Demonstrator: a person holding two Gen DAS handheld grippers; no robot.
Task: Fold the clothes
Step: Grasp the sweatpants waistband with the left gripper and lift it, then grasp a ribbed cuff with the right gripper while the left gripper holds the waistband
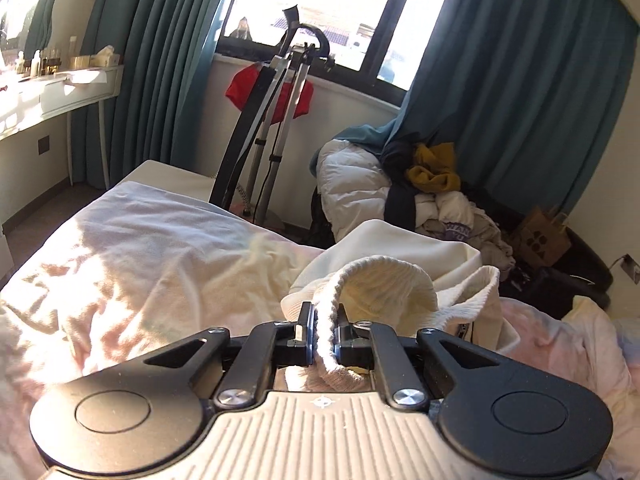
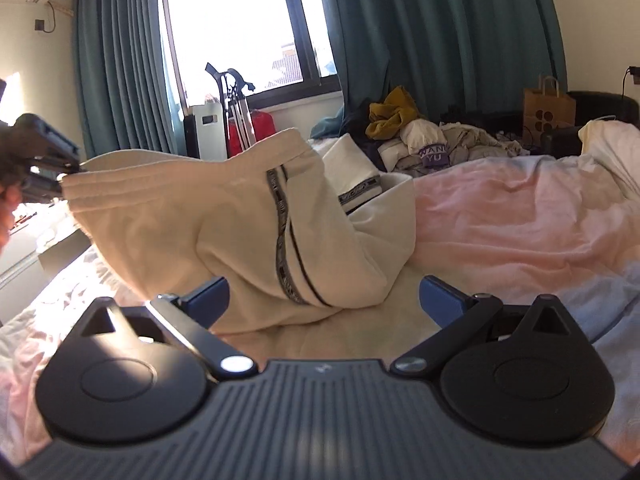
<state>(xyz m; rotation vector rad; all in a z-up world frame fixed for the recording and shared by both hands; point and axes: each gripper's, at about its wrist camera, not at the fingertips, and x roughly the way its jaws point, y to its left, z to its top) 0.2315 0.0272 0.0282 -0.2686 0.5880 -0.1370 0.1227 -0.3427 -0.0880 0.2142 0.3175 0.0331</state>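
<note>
The left gripper (image 1: 325,334) has its fingers clamped on the ribbed waistband of the cream shorts (image 2: 224,232). In the right wrist view the same gripper (image 2: 60,178) shows at the left edge, pinching the waistband's corner and holding that end up off the bed (image 2: 520,220). From there the shorts slope down to the right, and their lower part rests on the pale pink sheet. A dark patterned stripe (image 2: 282,236) with a thin dark line beside it runs down the side of the near leg; a second piece of the same stripe shows on the fold behind it.

The right gripper (image 2: 322,300) sits low over the bed with its blue-padded fingers wide apart, one on each side of the shorts' lower end. They hold nothing; whether they touch the cloth cannot be told.

Beyond the bed's far edge lies a pile of clothes (image 2: 420,140), with a mustard piece on top. A brown paper bag (image 2: 548,110) stands to its right. Teal curtains (image 2: 440,40) frame the window, and a garment steamer (image 1: 280,120) stands below it.
</note>
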